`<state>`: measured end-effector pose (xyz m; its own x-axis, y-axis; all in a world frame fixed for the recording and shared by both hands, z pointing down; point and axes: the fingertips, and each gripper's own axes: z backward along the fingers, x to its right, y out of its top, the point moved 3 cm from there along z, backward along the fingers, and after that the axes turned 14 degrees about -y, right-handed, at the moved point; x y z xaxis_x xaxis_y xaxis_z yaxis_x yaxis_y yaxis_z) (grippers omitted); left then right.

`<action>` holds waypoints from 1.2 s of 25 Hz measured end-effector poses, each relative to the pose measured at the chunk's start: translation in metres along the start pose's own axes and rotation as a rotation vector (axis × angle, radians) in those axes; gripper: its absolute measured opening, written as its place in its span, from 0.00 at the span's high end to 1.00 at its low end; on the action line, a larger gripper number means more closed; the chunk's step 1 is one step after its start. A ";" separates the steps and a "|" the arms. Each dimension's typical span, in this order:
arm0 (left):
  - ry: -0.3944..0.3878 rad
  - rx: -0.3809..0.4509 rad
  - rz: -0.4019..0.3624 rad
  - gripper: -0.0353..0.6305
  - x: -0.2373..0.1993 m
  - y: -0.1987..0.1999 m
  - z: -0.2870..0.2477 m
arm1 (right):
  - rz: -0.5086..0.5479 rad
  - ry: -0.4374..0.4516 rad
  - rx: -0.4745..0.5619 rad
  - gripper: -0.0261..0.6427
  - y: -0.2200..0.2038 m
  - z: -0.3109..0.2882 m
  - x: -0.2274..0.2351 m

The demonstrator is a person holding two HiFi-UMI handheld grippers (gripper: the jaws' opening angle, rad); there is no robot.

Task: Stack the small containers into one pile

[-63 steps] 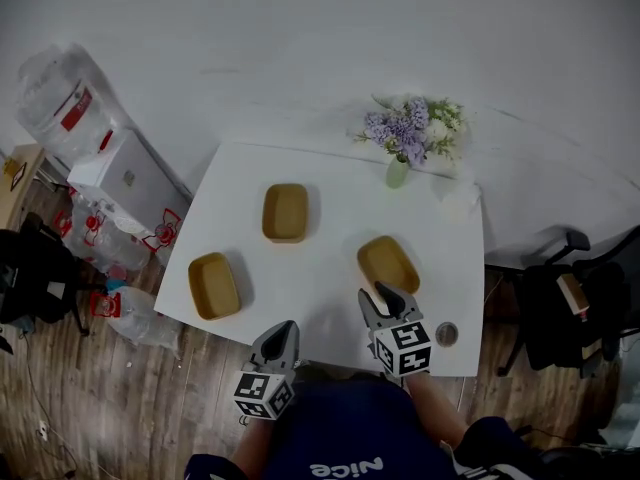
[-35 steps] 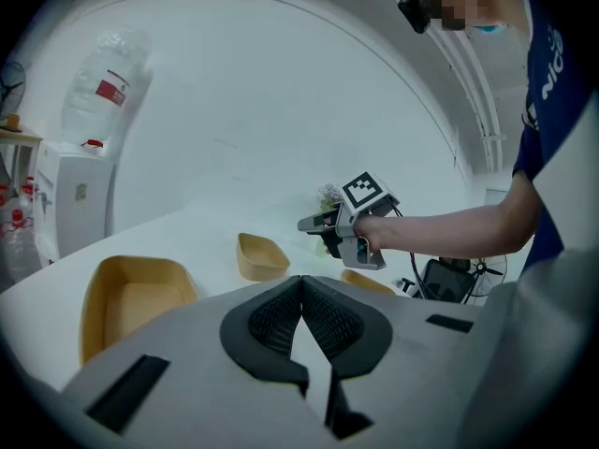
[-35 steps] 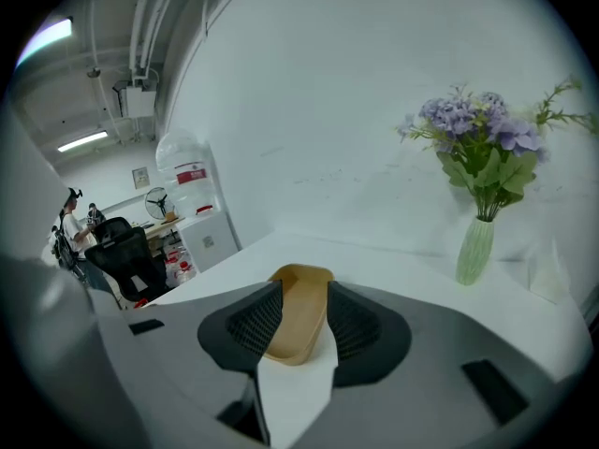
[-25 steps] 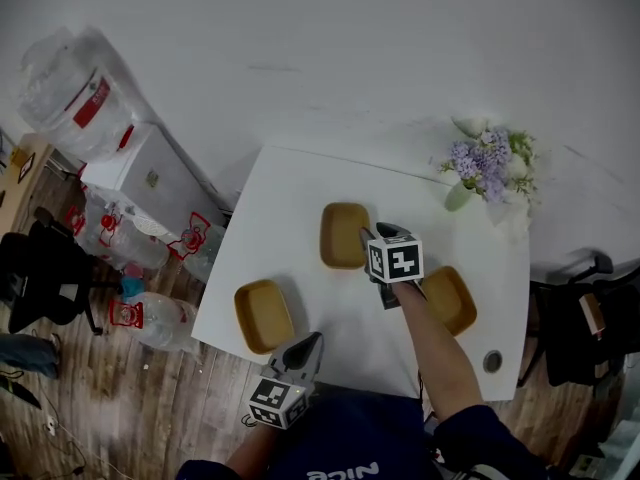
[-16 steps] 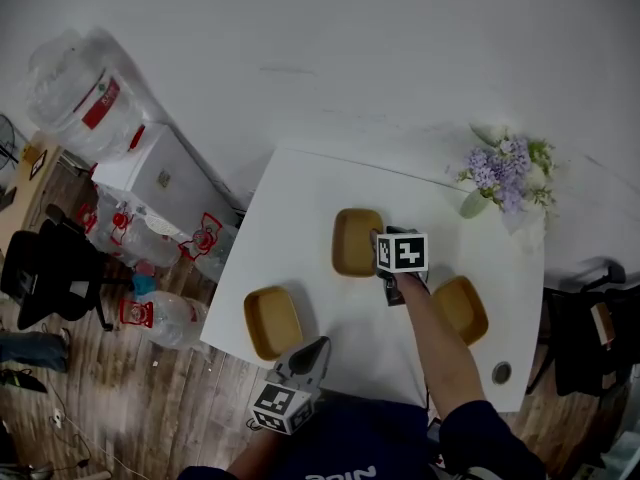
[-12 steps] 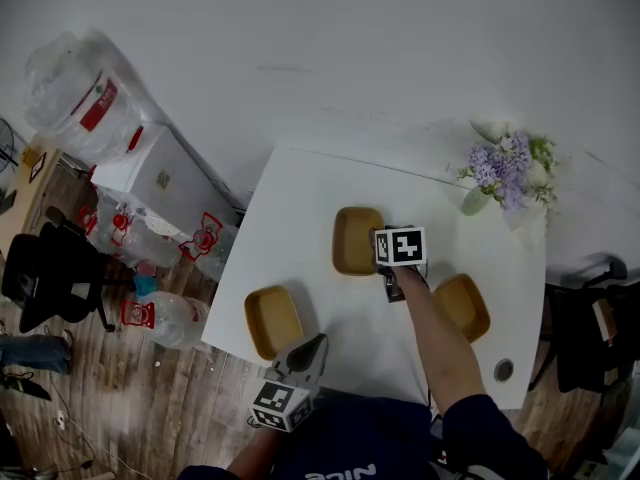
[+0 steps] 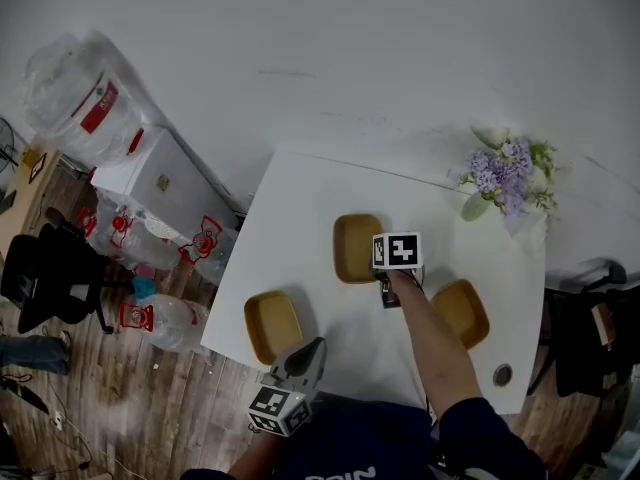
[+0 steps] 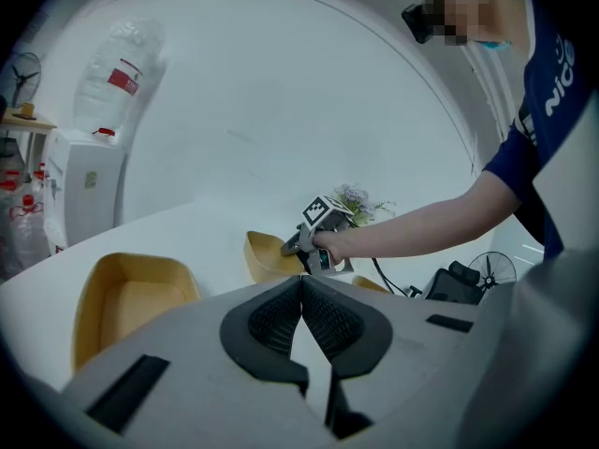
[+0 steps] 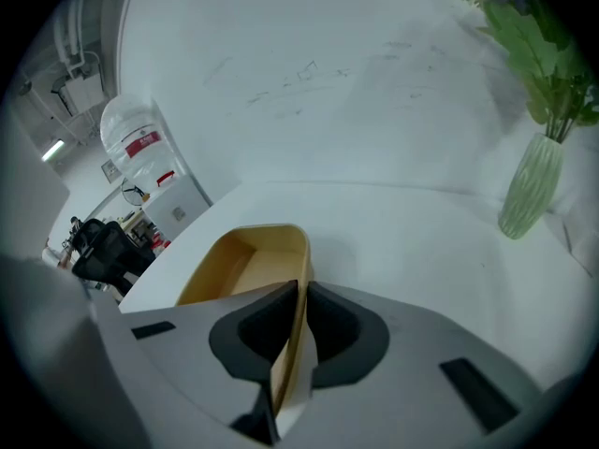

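Three tan oval containers lie on the white table: a middle one, one at the near left and one at the right. My right gripper is at the middle container's right wall. Its jaws are closing, and in the right gripper view that thin wall is pinched between the pads. My left gripper hangs off the table's near edge, shut on nothing. In the left gripper view its fingers meet in front of the left container.
A vase of purple flowers stands at the table's far right corner and shows as a green vase in the right gripper view. Water jugs, a white cabinet and chairs surround the table on the wooden floor.
My right gripper came from the table's near edge to the middle container and closed on its right wall. The left gripper has stayed near the table's edge.
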<state>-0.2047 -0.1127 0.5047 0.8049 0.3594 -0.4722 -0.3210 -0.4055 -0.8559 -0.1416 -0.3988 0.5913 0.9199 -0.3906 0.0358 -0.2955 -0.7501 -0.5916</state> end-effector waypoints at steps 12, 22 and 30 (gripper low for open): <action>0.019 -0.003 -0.008 0.92 0.003 -0.007 -0.004 | 0.046 0.078 0.176 0.88 0.038 0.035 -0.004; 0.025 -0.007 -0.042 0.92 0.015 -0.003 -0.007 | 0.089 0.132 0.242 0.88 0.047 0.085 0.011; 0.014 0.014 -0.063 0.92 0.028 -0.003 -0.001 | 0.133 0.175 0.282 0.88 0.046 0.131 0.034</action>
<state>-0.1808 -0.1024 0.4943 0.8307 0.3719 -0.4143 -0.2762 -0.3709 -0.8867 -0.0908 -0.3769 0.4598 0.8126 -0.5789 0.0669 -0.3040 -0.5192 -0.7988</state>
